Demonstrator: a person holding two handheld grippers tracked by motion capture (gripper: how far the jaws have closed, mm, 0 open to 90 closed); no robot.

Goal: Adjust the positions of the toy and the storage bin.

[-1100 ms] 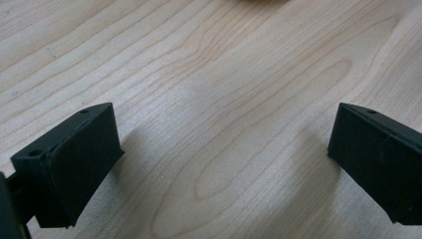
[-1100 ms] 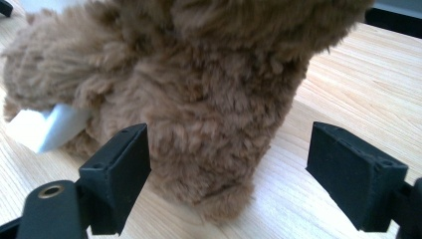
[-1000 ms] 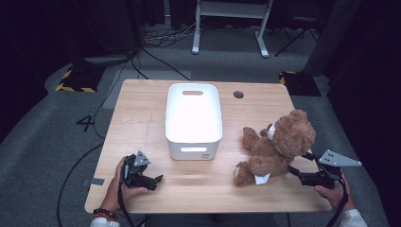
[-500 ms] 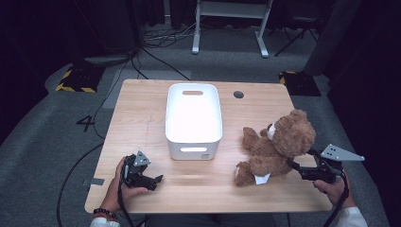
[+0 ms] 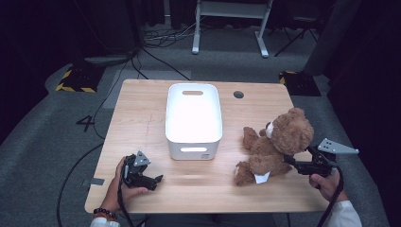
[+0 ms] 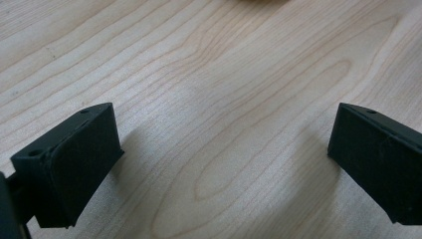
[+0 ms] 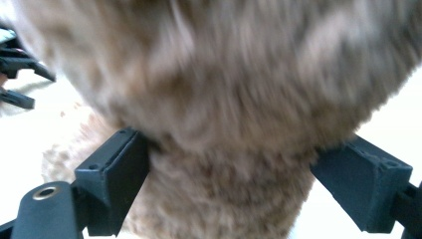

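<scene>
On my right gripper [image 7: 231, 184] the jaws stand wide, one on each side of the teddy bear [image 7: 234, 99]; brown fur runs between them, right up against the inner face of the left-hand jaw, but I cannot tell whether the pads actually press on it. That close view is blurred and gives me fur and little else, apart from a dark shape at its far left edge that I take to be the other gripper.

From the high view I get what the close one hides: the right gripper [image 5: 289, 164] comes in from the table's right edge, held in my right hand [image 5: 325, 182], with its tips at the teddy bear [image 5: 276, 144], low behind the head. The bear sits on the wooden table [image 5: 142, 113], leaning toward the white bin [image 5: 193, 120] but apart from it, a white tag under its leg.

My left gripper [image 6: 221, 164] has its jaws spread wide over bare wood grain with nothing between them. In the high view the left gripper [image 5: 158, 179] rests near the front left of the table, in my left hand [image 5: 122, 187], well apart from the bear and in front of the bin's near left corner.
</scene>
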